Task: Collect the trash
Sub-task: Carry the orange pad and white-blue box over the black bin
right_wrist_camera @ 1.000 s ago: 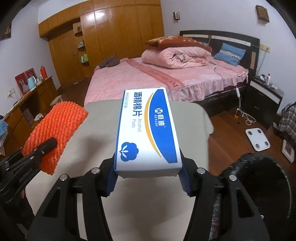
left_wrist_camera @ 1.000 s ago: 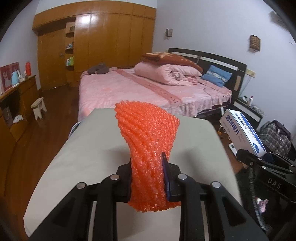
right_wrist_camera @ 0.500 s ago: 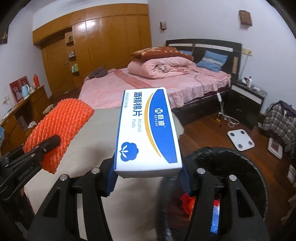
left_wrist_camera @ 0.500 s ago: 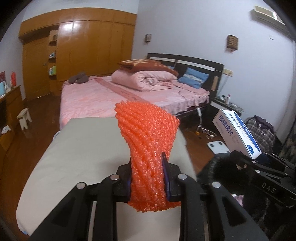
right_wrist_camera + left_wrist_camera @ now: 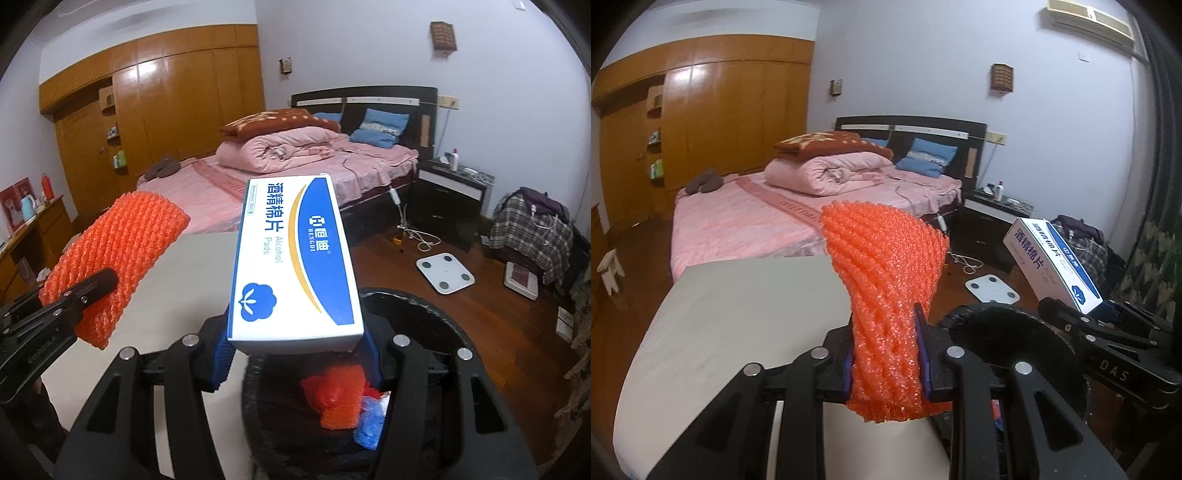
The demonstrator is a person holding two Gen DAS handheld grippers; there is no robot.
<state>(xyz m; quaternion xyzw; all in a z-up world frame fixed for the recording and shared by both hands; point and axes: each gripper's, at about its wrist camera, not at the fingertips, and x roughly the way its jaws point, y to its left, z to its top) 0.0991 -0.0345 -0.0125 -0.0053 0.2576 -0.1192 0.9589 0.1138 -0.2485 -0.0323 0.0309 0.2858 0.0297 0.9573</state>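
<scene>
My left gripper (image 5: 886, 354) is shut on an orange foam net sleeve (image 5: 886, 280), held up over the right edge of the grey table (image 5: 738, 314). The sleeve also shows in the right wrist view (image 5: 122, 251). My right gripper (image 5: 295, 354) is shut on a white and blue alcohol pads box (image 5: 295, 258), held above the black trash bin (image 5: 436, 314). The box also shows in the left wrist view (image 5: 1052, 266). Orange and blue trash (image 5: 343, 398) lies inside the bin. The bin (image 5: 1015, 332) sits just right of my left gripper.
A pink bed (image 5: 295, 173) with a folded quilt stands beyond the table. A white scale (image 5: 445, 273) lies on the wooden floor. A dark nightstand (image 5: 450, 199) and a plaid bag (image 5: 532, 229) are at the right. Wooden wardrobes (image 5: 701, 129) line the far wall.
Both grippers have swung right with their loads. The bin has come into view under the right gripper and beside the left one.
</scene>
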